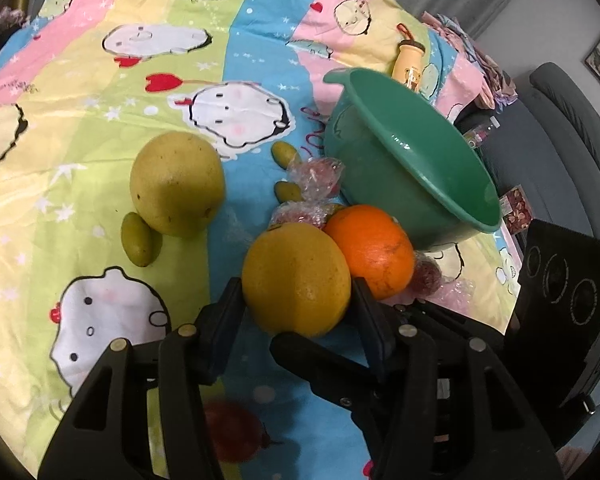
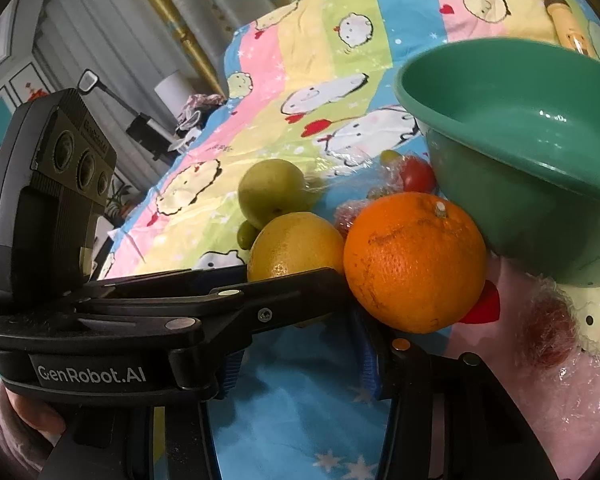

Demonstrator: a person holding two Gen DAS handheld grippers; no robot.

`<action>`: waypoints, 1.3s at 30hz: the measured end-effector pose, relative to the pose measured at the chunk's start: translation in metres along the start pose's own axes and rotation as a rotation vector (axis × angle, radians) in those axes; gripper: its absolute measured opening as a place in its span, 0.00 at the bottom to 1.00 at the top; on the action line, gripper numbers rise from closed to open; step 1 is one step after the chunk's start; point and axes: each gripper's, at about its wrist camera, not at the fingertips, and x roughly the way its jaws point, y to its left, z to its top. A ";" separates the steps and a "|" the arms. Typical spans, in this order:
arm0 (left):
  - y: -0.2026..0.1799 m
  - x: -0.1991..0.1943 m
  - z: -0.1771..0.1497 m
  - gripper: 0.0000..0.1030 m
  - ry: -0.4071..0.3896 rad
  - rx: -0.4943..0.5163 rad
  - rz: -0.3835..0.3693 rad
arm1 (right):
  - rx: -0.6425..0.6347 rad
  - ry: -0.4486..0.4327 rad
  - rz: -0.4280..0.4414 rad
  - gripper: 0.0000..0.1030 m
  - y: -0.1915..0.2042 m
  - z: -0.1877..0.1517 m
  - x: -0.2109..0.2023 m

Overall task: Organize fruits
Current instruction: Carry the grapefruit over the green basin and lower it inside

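Note:
A yellow citrus (image 1: 296, 280) lies on the cartoon-print bedsheet with my left gripper (image 1: 296, 292) shut on it, one finger against each side. An orange (image 1: 370, 250) touches it on the right. In the right wrist view the orange (image 2: 416, 264) sits over and to the right of my right gripper's (image 2: 296, 300) right finger. The left gripper's bars cross in front and hide the fingertips. Bare sheet shows between the blue pads lower down. A green bowl (image 1: 364, 184) leans just behind the orange.
A big green-yellow fruit (image 1: 176, 182) and small green fruits (image 1: 138, 244) lie to the left. Plastic-wrapped red fruits (image 1: 316, 172) sit by the bowl. Another red one (image 2: 548, 332) lies at the right. A yellow bottle (image 1: 410, 64) lies behind the bowl. A grey sofa (image 1: 572, 120) stands past the bed's edge.

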 end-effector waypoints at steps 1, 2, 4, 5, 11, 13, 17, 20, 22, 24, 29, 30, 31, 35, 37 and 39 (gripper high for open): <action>-0.002 -0.004 -0.001 0.52 -0.010 0.010 0.005 | -0.008 -0.010 0.003 0.48 0.002 0.000 -0.003; -0.004 -0.008 -0.001 0.52 -0.018 0.017 0.010 | -0.013 -0.016 0.007 0.48 0.004 0.000 -0.006; -0.008 -0.015 -0.003 0.52 -0.033 0.029 0.016 | -0.026 -0.030 0.011 0.48 0.009 -0.001 -0.012; -0.011 -0.018 -0.002 0.52 -0.039 0.033 0.018 | -0.031 -0.036 0.013 0.48 0.011 0.000 -0.015; -0.029 -0.036 0.002 0.52 -0.089 0.071 0.016 | -0.072 -0.112 0.001 0.48 0.022 0.004 -0.036; -0.036 -0.040 0.006 0.52 -0.105 0.087 0.012 | -0.078 -0.133 -0.006 0.48 0.024 0.007 -0.044; -0.050 -0.045 0.015 0.52 -0.128 0.122 0.005 | -0.087 -0.173 -0.018 0.48 0.023 0.012 -0.057; -0.061 -0.043 0.022 0.52 -0.134 0.143 0.000 | -0.082 -0.198 -0.025 0.48 0.017 0.015 -0.067; -0.068 -0.041 0.026 0.52 -0.136 0.159 -0.002 | -0.078 -0.211 -0.030 0.48 0.013 0.017 -0.072; -0.075 -0.037 0.030 0.52 -0.137 0.176 -0.004 | -0.071 -0.226 -0.035 0.48 0.007 0.019 -0.076; -0.090 -0.026 0.042 0.52 -0.131 0.201 -0.028 | -0.044 -0.254 -0.055 0.48 -0.008 0.025 -0.088; -0.093 -0.024 0.045 0.52 -0.130 0.205 -0.034 | -0.037 -0.258 -0.062 0.48 -0.011 0.027 -0.089; -0.096 -0.021 0.048 0.52 -0.128 0.212 -0.044 | -0.032 -0.262 -0.069 0.48 -0.014 0.028 -0.091; -0.108 -0.012 0.059 0.52 -0.123 0.231 -0.062 | -0.016 -0.282 -0.094 0.48 -0.027 0.035 -0.098; -0.113 -0.009 0.064 0.52 -0.122 0.241 -0.065 | -0.008 -0.295 -0.097 0.48 -0.033 0.037 -0.101; -0.117 -0.005 0.069 0.52 -0.119 0.246 -0.068 | 0.003 -0.308 -0.101 0.48 -0.040 0.039 -0.103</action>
